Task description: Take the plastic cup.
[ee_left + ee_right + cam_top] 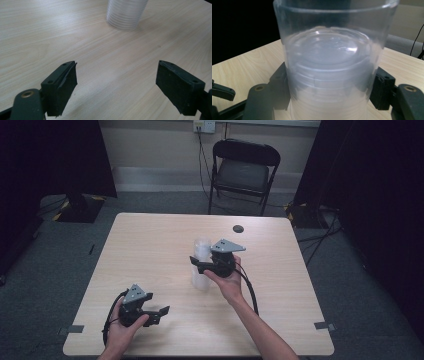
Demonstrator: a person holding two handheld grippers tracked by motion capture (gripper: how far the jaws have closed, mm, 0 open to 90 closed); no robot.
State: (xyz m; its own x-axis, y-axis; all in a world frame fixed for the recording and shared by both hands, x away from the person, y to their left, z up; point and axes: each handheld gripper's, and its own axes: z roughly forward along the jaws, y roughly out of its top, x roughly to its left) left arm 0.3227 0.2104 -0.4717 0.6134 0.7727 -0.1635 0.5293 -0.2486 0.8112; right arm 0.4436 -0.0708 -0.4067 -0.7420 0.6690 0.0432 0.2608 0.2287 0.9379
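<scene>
Cups stacked, count unclear, base cropped.

High view looks down on the pale wooden table; both gripper views sit low, sharing the clear ribbed plastic cup stack.

Black folding chair, grey carpet, cream wall

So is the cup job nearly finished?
Only begun, by the look of it. Done: the right claw has its jaws around the stack of clear cups, which stands on the table. In hand: that hold. Left: any lifting or pulling cups apart; the left claw waits open.
</scene>
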